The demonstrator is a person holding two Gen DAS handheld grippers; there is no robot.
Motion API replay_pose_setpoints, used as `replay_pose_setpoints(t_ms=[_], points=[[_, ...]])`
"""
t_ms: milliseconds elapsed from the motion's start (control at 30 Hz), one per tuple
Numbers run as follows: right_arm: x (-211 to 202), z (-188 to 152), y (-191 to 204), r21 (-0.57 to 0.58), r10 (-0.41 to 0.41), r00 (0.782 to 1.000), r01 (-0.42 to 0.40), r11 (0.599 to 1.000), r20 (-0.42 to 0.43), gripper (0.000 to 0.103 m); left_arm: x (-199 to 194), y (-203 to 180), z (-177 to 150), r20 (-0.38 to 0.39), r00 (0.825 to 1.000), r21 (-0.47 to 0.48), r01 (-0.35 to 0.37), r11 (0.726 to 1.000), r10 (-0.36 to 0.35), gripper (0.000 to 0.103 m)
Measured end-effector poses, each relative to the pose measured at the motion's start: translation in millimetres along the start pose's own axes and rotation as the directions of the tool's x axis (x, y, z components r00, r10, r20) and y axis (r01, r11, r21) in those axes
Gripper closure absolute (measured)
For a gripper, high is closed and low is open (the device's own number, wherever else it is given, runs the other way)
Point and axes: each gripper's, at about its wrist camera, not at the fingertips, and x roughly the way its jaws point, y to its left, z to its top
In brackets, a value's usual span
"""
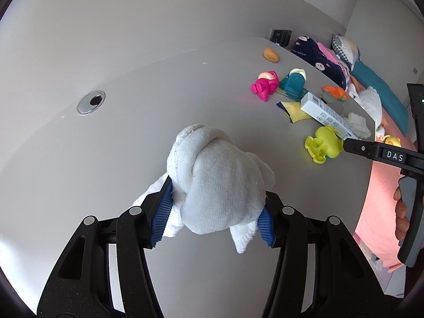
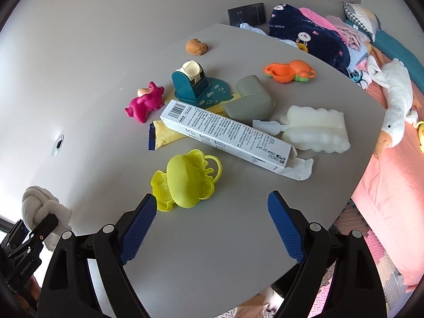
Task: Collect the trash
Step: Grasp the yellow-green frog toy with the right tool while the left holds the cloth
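Observation:
My left gripper is shut on a knotted white cloth and holds it above the grey table; the cloth also shows at the far left of the right wrist view. My right gripper is open and empty, just in front of a yellow-green toy. Beyond that lie a long white carton with a torn end, a yellow wrapper, white foam packing and a grey foam piece.
A pink toy, a teal tape dispenser, an orange toy and a small brown toy stand on the table. A cable hole is at left. A bed with blankets and a plush goose lies right.

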Motion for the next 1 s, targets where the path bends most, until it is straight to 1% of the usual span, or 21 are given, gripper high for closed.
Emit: replay_pose_setpoints(t_ms=[167, 267, 300, 333, 367, 433, 467, 500, 533, 567, 600, 767, 1000], points=[[19.9, 5.4, 2.4, 0.020, 0.009, 1.000, -0.008, 1.000, -0.020, 0.017, -1.2, 11.3, 0.5, -0.009, 1.000, -0.006, -0.007, 1.000, 0.007, 0.048], [28.7, 7.3, 5.3, 0.013, -0.006, 1.000, 0.006, 1.000, -0.015, 0.017, 0.1, 17.5, 1.5, -0.019, 1.000, -0.011, -0.013, 1.000, 0.013, 0.048], [30.7, 7.7, 6.7, 0.007, -0.013, 1.000, 0.013, 1.000, -0.013, 0.021, 0.6, 19.1, 1.9, -0.022, 1.000, -0.013, -0.015, 1.000, 0.015, 0.048], [33.0, 8.1, 8.3, -0.001, -0.017, 1.000, 0.017, 1.000, -0.014, 0.027, 1.1, 20.5, 2.2, -0.025, 1.000, -0.013, -0.017, 1.000, 0.016, 0.048], [35.4, 8.4, 9.8, -0.007, -0.023, 1.000, 0.023, 1.000, -0.016, 0.029, 1.9, 21.2, 2.7, -0.029, 0.999, -0.013, -0.017, 1.000, 0.017, 0.048], [40.1, 8.6, 11.6, -0.015, -0.028, 0.999, 0.028, 0.999, -0.025, 0.036, 2.9, 22.0, 2.7, -0.033, 0.999, -0.011, -0.017, 1.000, 0.017, 0.048], [41.4, 8.4, 12.6, -0.022, -0.035, 0.999, 0.035, 0.999, -0.023, 0.038, 3.6, 21.7, 2.9, -0.035, 0.999, -0.009, -0.016, 1.000, 0.015, 0.048], [41.6, 8.4, 14.1, -0.032, -0.046, 0.999, 0.046, 0.998, -0.018, 0.043, 4.0, 21.6, 2.8, -0.037, 0.999, -0.008, -0.014, 1.000, 0.014, 0.048], [41.6, 8.1, 15.1, -0.038, -0.047, 0.999, 0.047, 0.998, -0.014, 0.050, 3.9, 21.7, 2.6, -0.038, 0.999, -0.006, -0.013, 1.000, 0.013, 0.048], [41.2, 7.0, 15.2, -0.039, -0.041, 0.999, 0.040, 0.998, -0.011, 0.051, 4.4, 21.1, 2.4, -0.040, 0.999, -0.004, -0.011, 1.000, 0.011, 0.048], [41.1, 6.8, 14.7, -0.034, -0.035, 0.999, 0.034, 0.999, -0.009, 0.057, 5.0, 20.0, 2.3, -0.042, 0.999, -0.001, -0.010, 1.000, 0.010, 0.048], [37.1, 6.7, 9.4, 0.000, 0.008, 1.000, -0.008, 1.000, -0.002, 0.058, 4.2, 14.1, 1.8, -0.041, 0.999, 0.019, 0.001, 1.000, 0.000, 0.048], [8.7, 6.4, 4.4, 0.008, 0.025, 0.999, -0.026, 1.000, 0.043, 0.058, -1.0, 0.5, 7.4, -0.012, 1.000, 0.048, 0.029, 0.998, -0.029, 0.048]])
